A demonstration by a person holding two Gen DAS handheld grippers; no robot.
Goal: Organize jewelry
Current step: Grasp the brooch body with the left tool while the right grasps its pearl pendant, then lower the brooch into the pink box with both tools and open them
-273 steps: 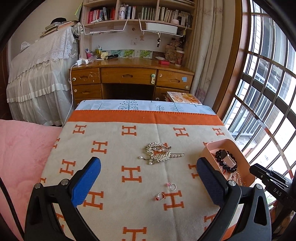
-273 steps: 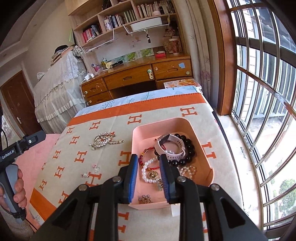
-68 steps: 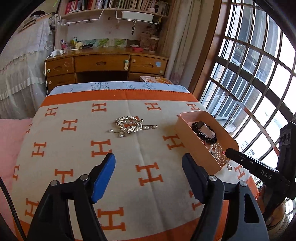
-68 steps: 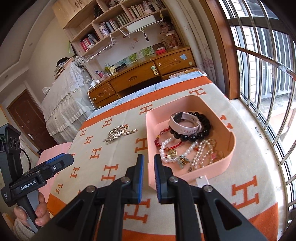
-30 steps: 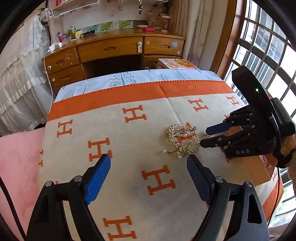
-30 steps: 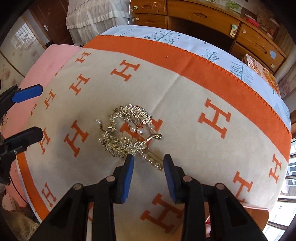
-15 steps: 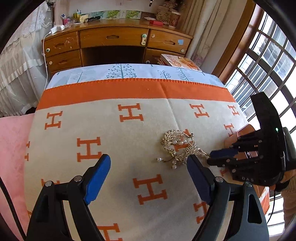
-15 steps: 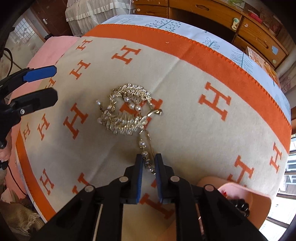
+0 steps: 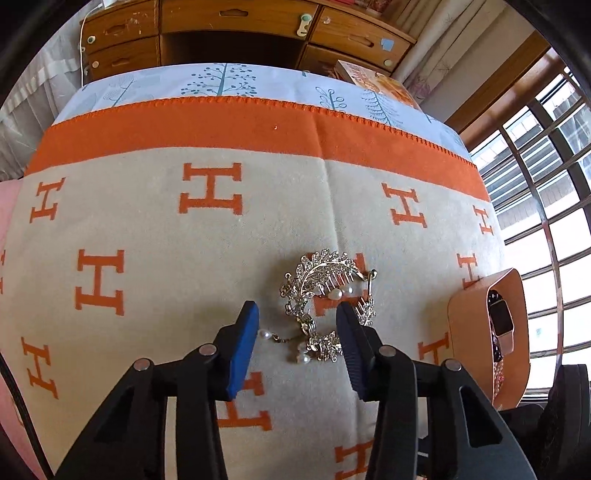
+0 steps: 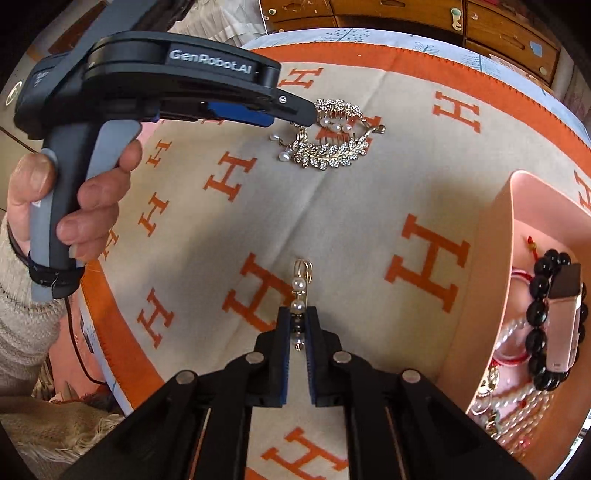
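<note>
A gold leaf-shaped hair comb (image 9: 325, 291) with pearls lies on the H-patterned blanket (image 9: 147, 229). My left gripper (image 9: 295, 306) points down over it. Its jaws are closing, with the comb's lower part between the blue pads and no clear press on it. In the right wrist view the comb (image 10: 328, 147) lies at the top, under the left gripper's tip. My right gripper (image 10: 297, 314) is shut on a gold pearl pin (image 10: 300, 284), which sticks out forward above the blanket. The pink tray (image 10: 495, 240) stands to its right.
The tray (image 9: 461, 325) holds a black bead bracelet (image 10: 539, 306), a pink-strapped watch (image 10: 565, 317) and pearl strands. A hand (image 10: 74, 192) grips the left gripper's handle. A wooden desk with drawers (image 9: 236, 22) stands beyond the bed, and a barred window (image 9: 535, 166) is on the right.
The right gripper shut on the pearl pin and drew it away from the comb, towards the tray. The left gripper came down over the comb and its jaws narrowed.
</note>
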